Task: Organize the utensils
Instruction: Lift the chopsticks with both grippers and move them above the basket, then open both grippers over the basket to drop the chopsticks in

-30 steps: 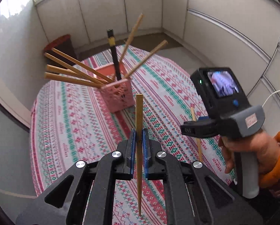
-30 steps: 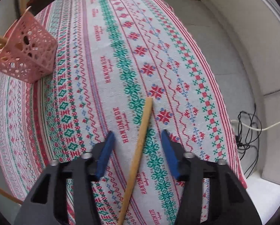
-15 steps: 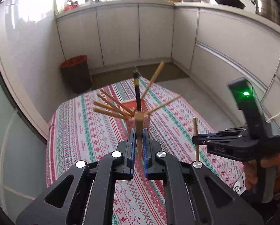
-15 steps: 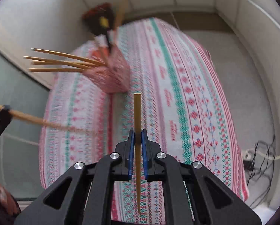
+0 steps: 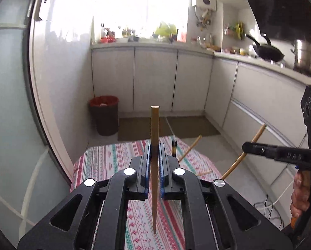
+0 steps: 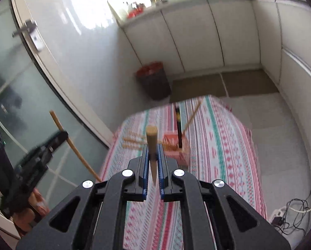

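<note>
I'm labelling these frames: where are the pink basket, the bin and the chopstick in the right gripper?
pink basket (image 6: 181, 155): right wrist view, front wall.
bin (image 5: 105, 118): left wrist view, side.
chopstick (image 6: 151, 139): right wrist view, upper shaft.

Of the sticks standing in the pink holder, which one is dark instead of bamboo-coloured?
The black chopstick with a yellow band, standing nearly upright at the right side of the pink holder. The other sticks there are plain bamboo, and most fan out leftward.

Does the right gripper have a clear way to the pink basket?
Probably yes: the right gripper, shut on a chopstick, is raised above the pink basket, with only open air between.
</note>
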Demonstrator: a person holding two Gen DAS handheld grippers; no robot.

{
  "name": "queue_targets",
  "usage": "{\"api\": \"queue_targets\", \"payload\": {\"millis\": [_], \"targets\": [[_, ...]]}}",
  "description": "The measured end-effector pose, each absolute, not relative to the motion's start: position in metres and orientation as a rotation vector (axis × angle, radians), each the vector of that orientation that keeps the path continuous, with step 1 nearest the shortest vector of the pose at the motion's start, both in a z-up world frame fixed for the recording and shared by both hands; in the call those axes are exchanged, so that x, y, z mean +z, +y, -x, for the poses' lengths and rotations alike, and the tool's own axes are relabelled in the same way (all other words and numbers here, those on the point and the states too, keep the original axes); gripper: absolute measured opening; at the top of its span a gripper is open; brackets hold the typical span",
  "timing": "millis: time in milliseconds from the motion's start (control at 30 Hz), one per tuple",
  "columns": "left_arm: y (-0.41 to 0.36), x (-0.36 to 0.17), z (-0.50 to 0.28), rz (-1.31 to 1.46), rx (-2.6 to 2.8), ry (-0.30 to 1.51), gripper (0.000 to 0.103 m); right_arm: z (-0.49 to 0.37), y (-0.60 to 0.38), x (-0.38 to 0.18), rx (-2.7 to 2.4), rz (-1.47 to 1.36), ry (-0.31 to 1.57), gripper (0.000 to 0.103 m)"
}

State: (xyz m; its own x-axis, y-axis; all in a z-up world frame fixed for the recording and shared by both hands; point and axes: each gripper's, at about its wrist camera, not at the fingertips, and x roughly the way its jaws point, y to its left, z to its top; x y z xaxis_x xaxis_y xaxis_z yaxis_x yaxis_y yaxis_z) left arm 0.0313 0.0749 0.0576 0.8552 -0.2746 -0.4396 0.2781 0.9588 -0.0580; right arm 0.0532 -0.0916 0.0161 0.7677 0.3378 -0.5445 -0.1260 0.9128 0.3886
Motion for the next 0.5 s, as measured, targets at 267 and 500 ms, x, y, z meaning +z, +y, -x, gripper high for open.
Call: {"api": "queue_targets", "payload": {"millis": [267, 500], "targets": [[0.056, 0.085, -0.05, 0.089, -0.31, 0.366, 0.007, -0.074, -0.113, 0.049, 0.18, -0.401, 0.46, 0.008], [0.019, 0.069, -0.099, 0.122, -0.296, 0.371, 0.007, -0.108, -0.131, 0.034, 0.109, -0.434, 0.451, 0.008]]}}
